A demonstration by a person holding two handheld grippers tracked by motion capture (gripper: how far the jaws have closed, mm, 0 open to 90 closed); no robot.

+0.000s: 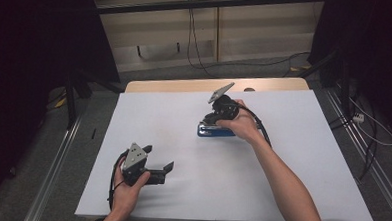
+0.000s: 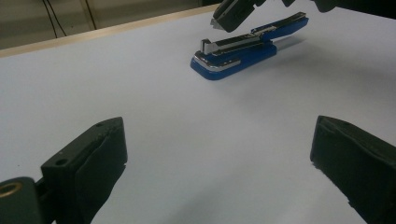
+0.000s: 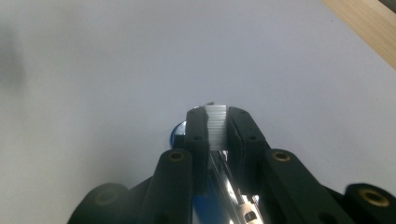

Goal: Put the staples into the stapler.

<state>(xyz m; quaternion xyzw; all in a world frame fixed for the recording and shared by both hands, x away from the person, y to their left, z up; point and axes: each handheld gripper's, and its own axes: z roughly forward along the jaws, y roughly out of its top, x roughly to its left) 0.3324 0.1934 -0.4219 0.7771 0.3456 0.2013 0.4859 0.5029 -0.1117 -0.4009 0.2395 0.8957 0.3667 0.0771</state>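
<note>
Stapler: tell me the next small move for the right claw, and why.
Probably lower the staples into the stapler channel. The right claw is shut on the strip of staples directly above the stapler, which lies open on the table, its top swung back and the channel exposed. The left claw is open and apart, so it plays no part yet.

A lab: black curtains (image 1: 32, 43), rails (image 1: 51, 169) around a white table (image 1: 281, 169)

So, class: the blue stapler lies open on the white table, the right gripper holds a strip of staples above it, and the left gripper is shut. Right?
Not quite. The left gripper is open, its jaws wide apart in the left gripper view. The rest stands.
</note>
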